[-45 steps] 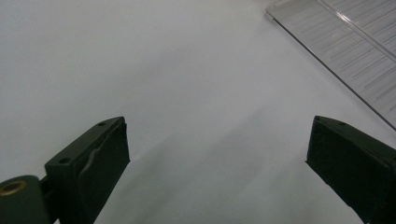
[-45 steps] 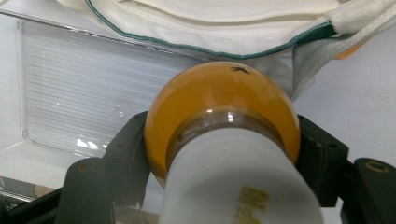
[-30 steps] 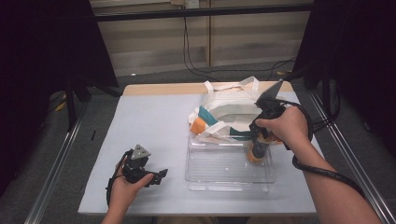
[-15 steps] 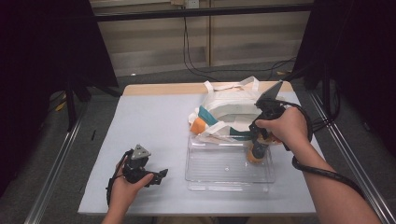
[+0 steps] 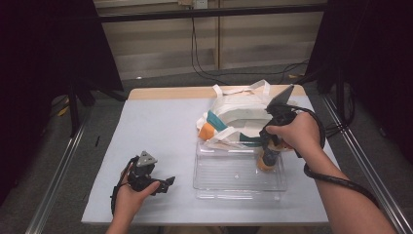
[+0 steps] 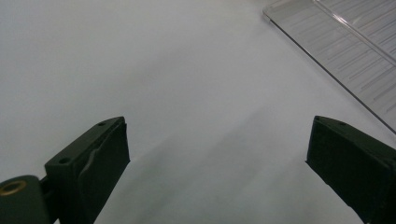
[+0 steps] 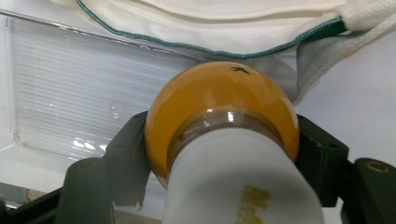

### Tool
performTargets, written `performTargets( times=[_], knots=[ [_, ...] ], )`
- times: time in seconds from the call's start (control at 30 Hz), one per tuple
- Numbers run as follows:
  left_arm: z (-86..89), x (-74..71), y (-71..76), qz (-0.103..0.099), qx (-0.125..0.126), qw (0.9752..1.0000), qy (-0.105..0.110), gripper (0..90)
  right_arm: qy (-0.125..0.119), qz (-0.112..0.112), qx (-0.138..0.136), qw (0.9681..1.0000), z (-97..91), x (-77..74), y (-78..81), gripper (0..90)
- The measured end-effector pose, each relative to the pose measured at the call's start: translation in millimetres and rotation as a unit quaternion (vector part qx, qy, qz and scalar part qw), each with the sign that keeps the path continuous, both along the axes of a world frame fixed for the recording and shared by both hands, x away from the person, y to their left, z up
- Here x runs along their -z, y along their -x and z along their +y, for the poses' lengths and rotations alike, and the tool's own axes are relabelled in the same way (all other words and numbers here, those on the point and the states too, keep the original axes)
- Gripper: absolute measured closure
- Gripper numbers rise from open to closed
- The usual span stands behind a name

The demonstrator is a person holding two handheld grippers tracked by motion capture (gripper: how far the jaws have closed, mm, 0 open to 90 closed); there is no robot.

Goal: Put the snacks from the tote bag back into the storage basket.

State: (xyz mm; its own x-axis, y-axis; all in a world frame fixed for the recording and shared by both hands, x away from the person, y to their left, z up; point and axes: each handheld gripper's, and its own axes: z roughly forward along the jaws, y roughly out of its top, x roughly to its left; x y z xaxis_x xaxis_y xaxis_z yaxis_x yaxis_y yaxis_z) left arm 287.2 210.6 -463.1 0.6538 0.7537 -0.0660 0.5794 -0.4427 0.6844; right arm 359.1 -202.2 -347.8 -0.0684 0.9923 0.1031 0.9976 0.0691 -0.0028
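An orange bottle [image 7: 219, 102] with a white cap is clamped between the jaws of my right gripper [image 7: 224, 140]. In the high view the right gripper [image 5: 267, 153] points down and holds the bottle [image 5: 265, 162] over the right side of a clear plastic tray [image 5: 229, 181]. A white cloth bag [image 5: 238, 109] with green trim lies just behind the tray, and an orange item [image 5: 207, 130] pokes out of its left end. My left gripper [image 5: 165, 184] rests low over the table at the front left. Its jaws stand wide apart, open [image 6: 217, 149], with nothing between them.
The tray's corner [image 6: 341, 51] lies ahead and to the right of the left gripper's jaws. The bag's green-edged hem [image 7: 224, 28] hangs over the tray's far rim [image 7: 70, 84]. Metal rails run along both sides of the white table [image 5: 160, 126].
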Motion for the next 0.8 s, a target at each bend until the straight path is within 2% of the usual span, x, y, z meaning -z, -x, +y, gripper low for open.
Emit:
performTargets(
  times=[0.8],
  knots=[
    [-0.6, -0.4, 0.6, 0.001, -0.001, 1.0, -0.001, 5.4, 0.003, -0.005, 0.002, 1.0, 3.7, 0.9, 0.3, 29.9]
  ],
)
